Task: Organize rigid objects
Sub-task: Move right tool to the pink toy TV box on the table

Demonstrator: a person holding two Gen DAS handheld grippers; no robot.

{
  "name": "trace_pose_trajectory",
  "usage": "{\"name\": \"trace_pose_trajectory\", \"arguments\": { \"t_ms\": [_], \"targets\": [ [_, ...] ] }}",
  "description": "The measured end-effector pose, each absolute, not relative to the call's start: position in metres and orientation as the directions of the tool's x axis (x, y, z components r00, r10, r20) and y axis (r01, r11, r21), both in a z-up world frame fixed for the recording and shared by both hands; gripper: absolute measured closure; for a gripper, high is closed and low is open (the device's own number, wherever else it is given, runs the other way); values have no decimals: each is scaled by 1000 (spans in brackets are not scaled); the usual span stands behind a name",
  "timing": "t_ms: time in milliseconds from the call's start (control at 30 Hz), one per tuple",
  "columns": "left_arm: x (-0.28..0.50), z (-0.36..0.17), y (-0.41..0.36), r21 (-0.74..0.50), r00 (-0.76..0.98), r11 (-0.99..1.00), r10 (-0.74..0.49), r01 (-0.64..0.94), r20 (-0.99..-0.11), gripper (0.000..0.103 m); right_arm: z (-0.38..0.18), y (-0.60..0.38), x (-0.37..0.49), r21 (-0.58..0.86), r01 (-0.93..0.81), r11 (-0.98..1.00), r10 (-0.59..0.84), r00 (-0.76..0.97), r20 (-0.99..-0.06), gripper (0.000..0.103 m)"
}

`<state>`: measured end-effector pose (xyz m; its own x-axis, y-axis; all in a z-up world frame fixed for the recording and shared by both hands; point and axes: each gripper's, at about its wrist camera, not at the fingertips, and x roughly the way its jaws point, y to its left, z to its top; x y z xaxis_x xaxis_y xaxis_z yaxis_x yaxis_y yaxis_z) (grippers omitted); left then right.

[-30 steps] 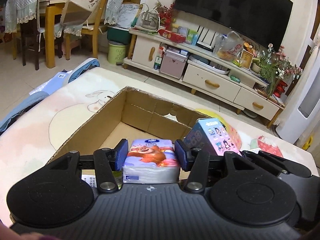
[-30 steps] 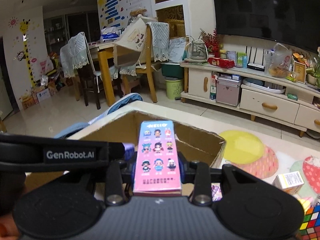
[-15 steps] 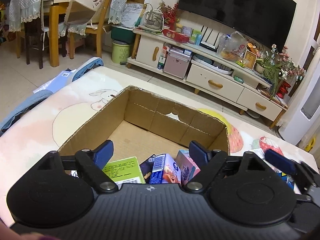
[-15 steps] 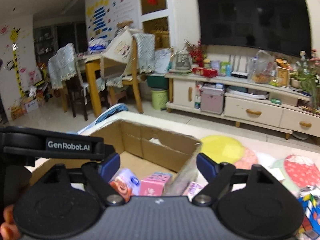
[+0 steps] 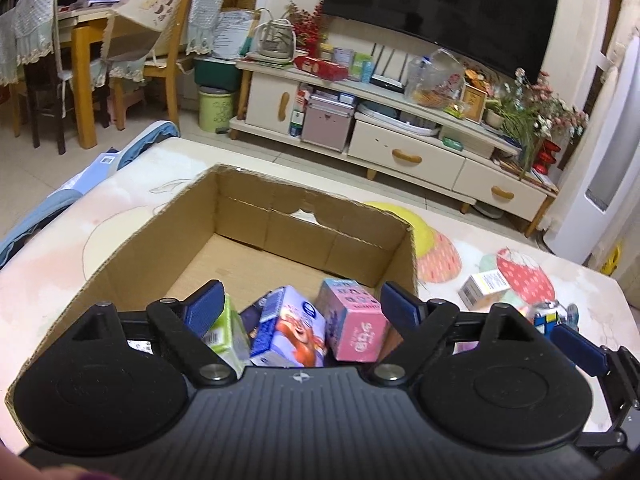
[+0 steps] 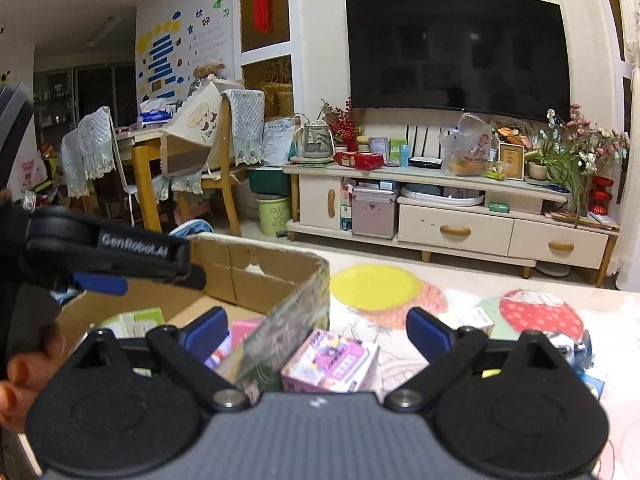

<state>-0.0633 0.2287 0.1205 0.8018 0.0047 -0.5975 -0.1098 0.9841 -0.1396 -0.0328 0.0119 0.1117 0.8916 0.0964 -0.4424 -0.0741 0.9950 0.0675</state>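
The left gripper (image 5: 300, 304) stood with its fingers wide apart and empty above the open brown cardboard box (image 5: 280, 216) on the desk (image 5: 60, 248), where the purple tissue pack with a cartoon bear (image 5: 290, 328) and the pink cartoon-printed carton (image 5: 354, 326) lay loosely side by side. The right gripper (image 6: 316, 326) held nothing, its fingers opening over the box wall, above a small pink and purple toy box (image 6: 332, 362) outside. In my judgement, reaching for that box could hit the thin wall and push the whole carton aside, because the wall stood between the fingers.

Black left gripper (image 5: 300, 304) and right gripper (image 6: 316, 326), blue-padded jaws, silver pivot screws, white "GenRobot.AI" lettering
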Motion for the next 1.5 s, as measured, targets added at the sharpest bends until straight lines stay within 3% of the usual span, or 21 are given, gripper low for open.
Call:
{"name": "trace_pose_trajectory", "arguments": {
  "t_ms": [1000,1500],
  "targets": [
    [-62,116,240,-83,814,997,-47,-2,-580,0,78,-30,-66,73,-6,997,41,872,-487,2],
    [-61,118,240,-104,823,994,-48,-14,-566,0,43,-34,7,-26,-355,934,280,778,-563,1]
  ]
}}
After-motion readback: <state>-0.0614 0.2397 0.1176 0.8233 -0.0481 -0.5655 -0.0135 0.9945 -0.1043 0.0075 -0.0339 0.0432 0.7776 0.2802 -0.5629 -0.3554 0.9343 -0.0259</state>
